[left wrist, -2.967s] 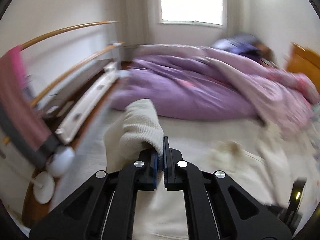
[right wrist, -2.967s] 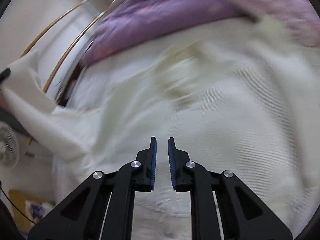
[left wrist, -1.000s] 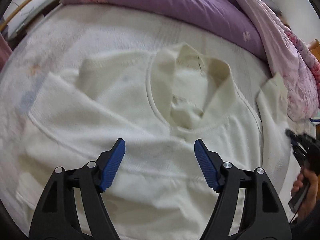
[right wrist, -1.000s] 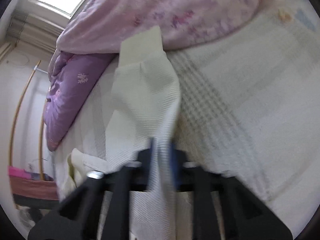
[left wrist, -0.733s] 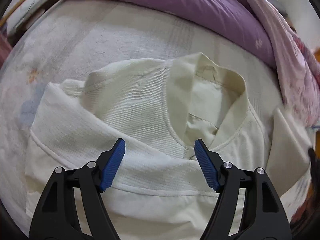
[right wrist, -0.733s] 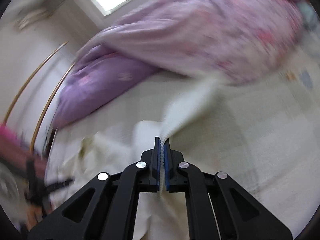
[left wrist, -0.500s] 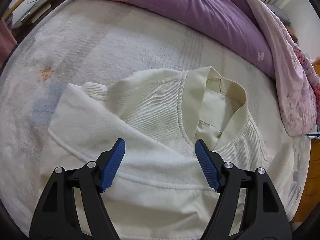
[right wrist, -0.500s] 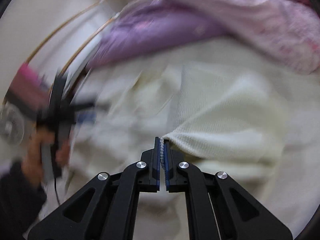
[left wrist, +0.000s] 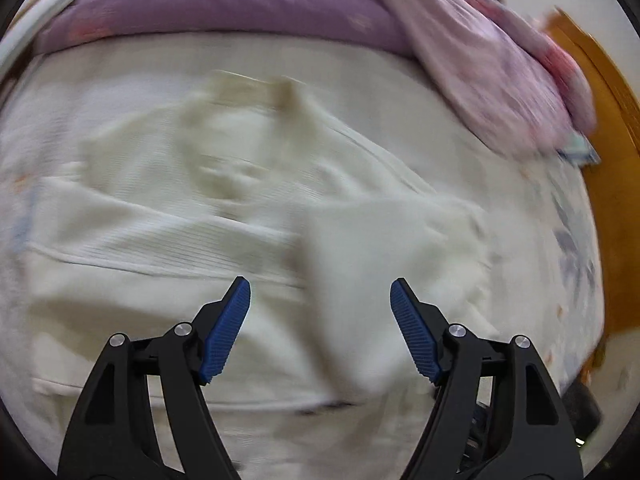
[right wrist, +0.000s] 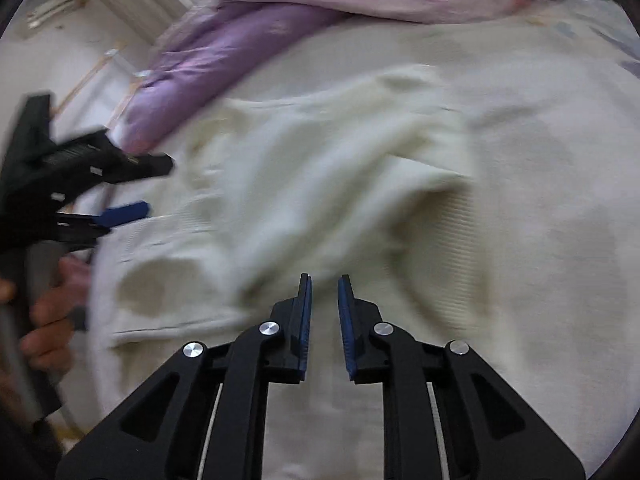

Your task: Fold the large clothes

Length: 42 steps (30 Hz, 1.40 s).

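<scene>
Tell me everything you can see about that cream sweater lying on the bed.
The cream sweater looks like a ribbed knit, with a yellower collar toward the purple duvet. It lies spread on the pale bed cover, with both sleeves folded in across its body; one sleeve end lies on top near the middle. Motion blur hides finer detail. The left gripper hangs open above it and the right gripper is slightly open; neither holds it.

Purple duvet (left wrist: 224,4) and pink quilt (left wrist: 492,64) lie heaped on white bedsheet (left wrist: 532,208).
</scene>
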Motion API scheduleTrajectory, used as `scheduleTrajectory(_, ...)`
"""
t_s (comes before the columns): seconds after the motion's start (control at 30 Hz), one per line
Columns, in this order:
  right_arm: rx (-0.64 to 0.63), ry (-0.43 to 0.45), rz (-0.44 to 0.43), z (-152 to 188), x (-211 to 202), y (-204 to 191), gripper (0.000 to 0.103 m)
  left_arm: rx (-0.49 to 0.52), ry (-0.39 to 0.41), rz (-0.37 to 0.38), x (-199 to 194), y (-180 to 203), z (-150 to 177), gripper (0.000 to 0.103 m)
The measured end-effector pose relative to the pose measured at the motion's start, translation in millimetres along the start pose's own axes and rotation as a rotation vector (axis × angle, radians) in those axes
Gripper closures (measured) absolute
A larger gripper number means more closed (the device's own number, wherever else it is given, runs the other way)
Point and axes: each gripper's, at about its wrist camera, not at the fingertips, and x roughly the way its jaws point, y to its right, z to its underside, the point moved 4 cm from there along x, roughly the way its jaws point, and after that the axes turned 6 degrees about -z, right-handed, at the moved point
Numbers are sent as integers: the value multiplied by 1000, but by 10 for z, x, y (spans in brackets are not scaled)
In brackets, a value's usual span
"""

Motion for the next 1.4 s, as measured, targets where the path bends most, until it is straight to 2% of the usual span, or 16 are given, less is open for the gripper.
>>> scheduleTrajectory(0.1, 110, -43, 28, 122, 98, 413, 88, 72, -11, 26, 166, 423, 57, 29)
scheduleTrajectory(0.2, 199, -40, 0, 239, 92, 594, 91, 139, -34, 5, 438, 779, 74, 29)
scheduleTrajectory(0.33, 219, -33, -24, 293, 52, 655, 91, 239, -62, -79, 731, 1039, 166, 29)
scheduleTrajectory(0.47, 235, -38, -34, 287, 75, 703, 91, 304, -71, -108, 871, 1123, 250, 30)
scheduleTrajectory(0.5, 236, -40, -34, 290, 69, 722, 91, 324, -74, -108, 897, 1134, 272, 34)
scheduleTrajectory(0.53, 238, -40, -34, 290, 69, 726, 91, 333, -71, -98, 900, 1126, 272, 61)
scheduleTrajectory(0.57, 238, -42, -32, 303, 59, 744, 91, 335, -76, -86, 908, 1098, 278, 73)
scheduleTrajectory(0.6, 237, -45, -29, 310, 48, 751, 91, 324, -73, -93, 906, 1045, 269, 79)
scheduleTrajectory(0.63, 238, -50, -26, 303, 33, 745, 91, 285, -60, -89, 854, 935, 247, 86)
scheduleTrajectory(0.8, 244, -73, -10, 213, 41, 703, 91, 48, 73, -3, 233, 137, 116, 89)
scheduleTrajectory(0.87, 241, -81, 0, 200, 49, 685, 90, -37, 153, 1, -140, -403, 138, 89)
scheduleTrajectory(1.0, 218, -80, 15, 158, 52, 554, 88, -227, 218, 9, -533, -1422, 351, 90)
scheduleTrajectory(1.13, 187, -92, 29, 126, 71, 424, 88, -366, 192, -71, -518, -2231, 657, 89)
scheduleTrajectory(1.3, 140, -136, 55, 140, 86, 246, 88, -518, 94, -5, -229, -2755, 945, 86)
scheduleTrajectory(1.37, 136, -148, 65, 135, 70, 197, 88, -605, 100, -35, -247, -2929, 1047, 77)
scheduleTrajectory(1.4, 135, -152, 70, 125, 53, 175, 88, -642, 111, -51, -270, -2967, 1077, 61)
